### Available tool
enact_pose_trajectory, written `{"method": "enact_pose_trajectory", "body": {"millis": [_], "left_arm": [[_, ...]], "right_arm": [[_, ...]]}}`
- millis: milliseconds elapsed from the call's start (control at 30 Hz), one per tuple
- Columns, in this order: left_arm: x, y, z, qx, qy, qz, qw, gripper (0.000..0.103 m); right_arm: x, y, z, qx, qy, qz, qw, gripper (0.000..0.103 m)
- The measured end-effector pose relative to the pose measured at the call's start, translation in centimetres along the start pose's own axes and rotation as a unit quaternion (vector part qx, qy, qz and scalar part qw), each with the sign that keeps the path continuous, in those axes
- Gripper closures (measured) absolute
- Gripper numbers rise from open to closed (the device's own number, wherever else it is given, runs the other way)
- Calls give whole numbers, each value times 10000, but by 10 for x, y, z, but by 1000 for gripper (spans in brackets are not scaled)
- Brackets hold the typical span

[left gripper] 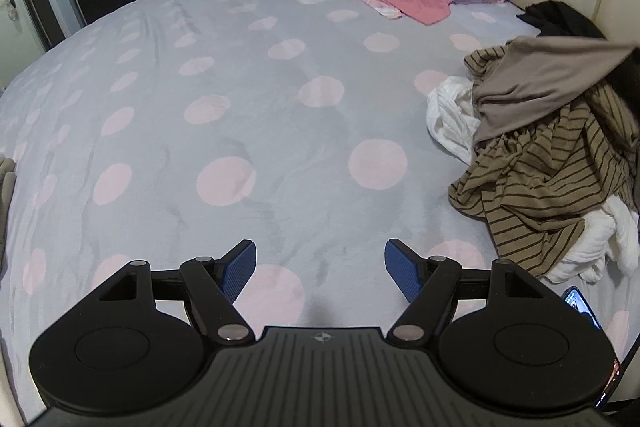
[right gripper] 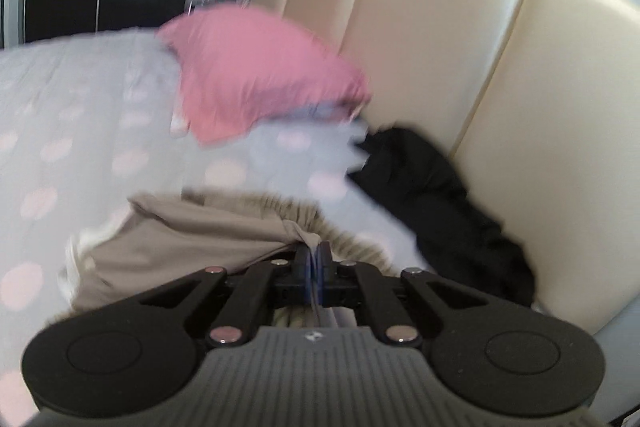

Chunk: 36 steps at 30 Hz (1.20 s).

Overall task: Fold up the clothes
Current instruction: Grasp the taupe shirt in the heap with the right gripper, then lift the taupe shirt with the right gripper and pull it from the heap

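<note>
My right fingers [right gripper: 314,259] pinch the plain taupe cloth garment [right gripper: 192,231] at lower centre, while my left fingers [left gripper: 320,269] hang spread over the dotted grey bed [left gripper: 240,107].

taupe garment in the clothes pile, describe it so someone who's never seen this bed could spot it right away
Start at the cream padded headboard and look to the clothes pile on the spotted bedsheet beside it. The taupe garment is on top, pinched in the right gripper. It is the only plain grey-brown piece, unlike the striped shirt, white cloth and black garment.

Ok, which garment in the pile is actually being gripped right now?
The plain taupe garment: the right gripper pinches its edge. Striped, white and black ones lie free.
</note>
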<state>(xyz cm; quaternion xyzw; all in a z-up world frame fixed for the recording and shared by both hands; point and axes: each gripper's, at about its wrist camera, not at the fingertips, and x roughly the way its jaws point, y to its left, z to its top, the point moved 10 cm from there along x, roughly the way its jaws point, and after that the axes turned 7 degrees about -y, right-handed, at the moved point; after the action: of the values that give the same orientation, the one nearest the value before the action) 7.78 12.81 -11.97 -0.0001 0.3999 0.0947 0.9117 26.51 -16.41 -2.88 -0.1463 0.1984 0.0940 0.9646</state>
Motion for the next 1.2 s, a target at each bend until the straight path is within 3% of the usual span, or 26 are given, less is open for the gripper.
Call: {"method": "enact_pose_trajectory", "body": {"millis": [133, 300, 500, 667, 800, 933, 1067, 1200], "left_arm": [[-18, 9, 6, -82, -174, -10, 9998, 33], [-50, 24, 14, -221, -440, -4, 9988, 35], [-101, 55, 24, -314, -879, 181, 9955, 35], [-142, 101, 24, -452, -1180, 572, 9903, 35], [-166, 149, 10, -610, -1211, 1004, 9857, 35], [-174, 189, -18, -728, -1014, 1348, 9830, 35], [-165, 212, -57, -845, -642, 1503, 9829, 35], [-149, 216, -90, -939, -279, 1429, 9849, 35]], "right_arm": [[-53, 2, 62, -153, -747, 85, 9970, 100], [-131, 43, 136, -436, -1515, 647, 9854, 100], [-235, 127, 192, -467, -2089, 1896, 9582, 100], [-304, 208, 199, -474, -2281, 3034, 9239, 100], [-329, 266, 169, -450, -1948, 3820, 9023, 100], [-325, 309, 104, -513, -1283, 4305, 8920, 100], [-308, 336, 5, -769, -286, 4566, 8859, 100], [-309, 350, -106, -1080, 770, 4794, 8675, 100]]}}
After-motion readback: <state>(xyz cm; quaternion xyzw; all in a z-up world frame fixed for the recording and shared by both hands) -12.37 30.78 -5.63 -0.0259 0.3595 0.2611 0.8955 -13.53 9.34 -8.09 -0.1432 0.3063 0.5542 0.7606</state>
